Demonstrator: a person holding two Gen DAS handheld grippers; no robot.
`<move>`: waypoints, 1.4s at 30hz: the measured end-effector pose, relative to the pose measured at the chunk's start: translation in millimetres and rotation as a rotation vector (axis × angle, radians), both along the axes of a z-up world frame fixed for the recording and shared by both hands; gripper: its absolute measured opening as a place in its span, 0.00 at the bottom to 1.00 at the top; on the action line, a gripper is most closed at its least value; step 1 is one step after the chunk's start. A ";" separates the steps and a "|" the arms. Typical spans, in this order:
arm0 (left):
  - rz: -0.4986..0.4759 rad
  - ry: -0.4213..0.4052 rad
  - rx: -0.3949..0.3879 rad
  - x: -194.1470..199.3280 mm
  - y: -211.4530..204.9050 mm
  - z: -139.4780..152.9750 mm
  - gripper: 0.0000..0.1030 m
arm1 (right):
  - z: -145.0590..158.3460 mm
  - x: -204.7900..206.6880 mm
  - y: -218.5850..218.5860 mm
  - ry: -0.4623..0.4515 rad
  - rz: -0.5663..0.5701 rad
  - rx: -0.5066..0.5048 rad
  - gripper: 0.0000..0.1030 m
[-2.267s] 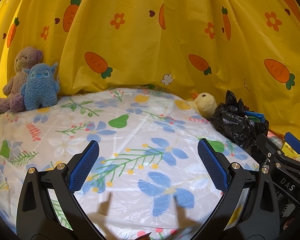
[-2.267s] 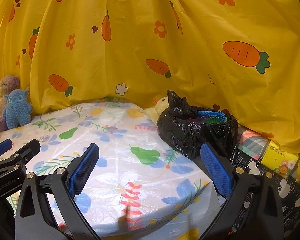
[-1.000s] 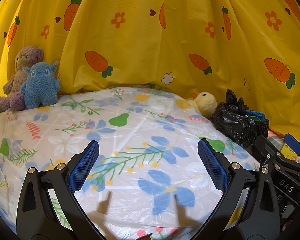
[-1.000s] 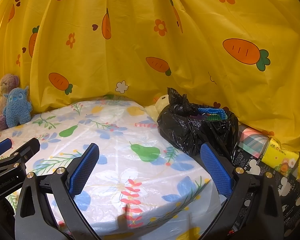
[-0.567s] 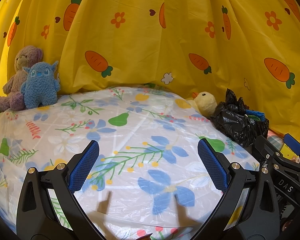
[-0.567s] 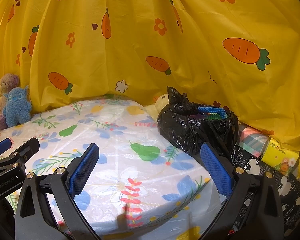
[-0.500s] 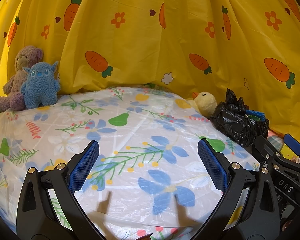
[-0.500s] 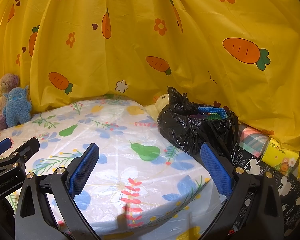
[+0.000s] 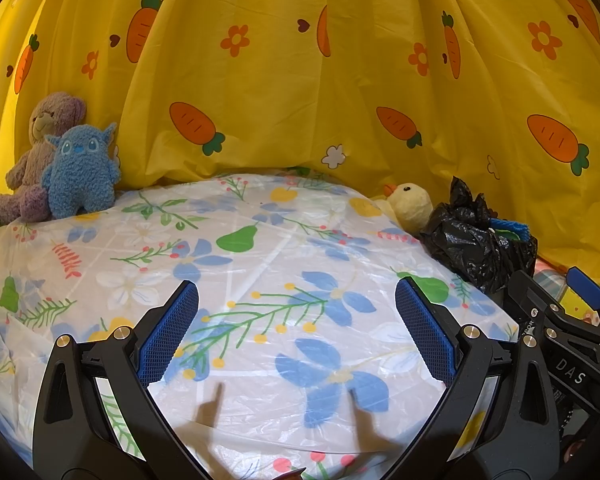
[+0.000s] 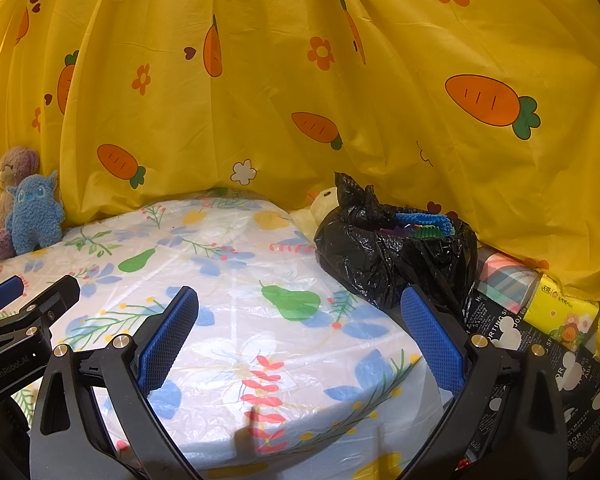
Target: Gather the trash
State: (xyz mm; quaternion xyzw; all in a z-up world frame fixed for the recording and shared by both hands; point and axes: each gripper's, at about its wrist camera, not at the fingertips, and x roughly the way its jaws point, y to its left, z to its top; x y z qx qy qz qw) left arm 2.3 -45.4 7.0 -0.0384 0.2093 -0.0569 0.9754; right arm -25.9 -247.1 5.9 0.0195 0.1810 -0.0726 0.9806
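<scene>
Tools: both the left tool (image 9: 296, 336) and the right tool (image 10: 298, 338) are held wide apart and empty above the counter (image 9: 260, 264); the bag (image 10: 392, 256) is seen ahead-right of each.

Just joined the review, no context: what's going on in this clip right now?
A person holds two grippers over a table with a floral plastic cover. The left gripper and the right gripper are both open and empty. A black trash bag sits at the table's right edge with coloured items inside. No loose trash shows on the cover.
</scene>
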 end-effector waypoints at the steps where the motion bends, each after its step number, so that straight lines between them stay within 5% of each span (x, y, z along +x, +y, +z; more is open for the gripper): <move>1: 0.000 0.000 0.001 0.1 -0.1 0.1 0.94 | 0.3 0.6 -0.6 0.001 -0.001 0.000 0.95; 42: -0.001 -0.006 0.010 0.5 1.2 0.4 0.88 | 0.2 2.3 0.5 0.003 0.001 0.001 0.95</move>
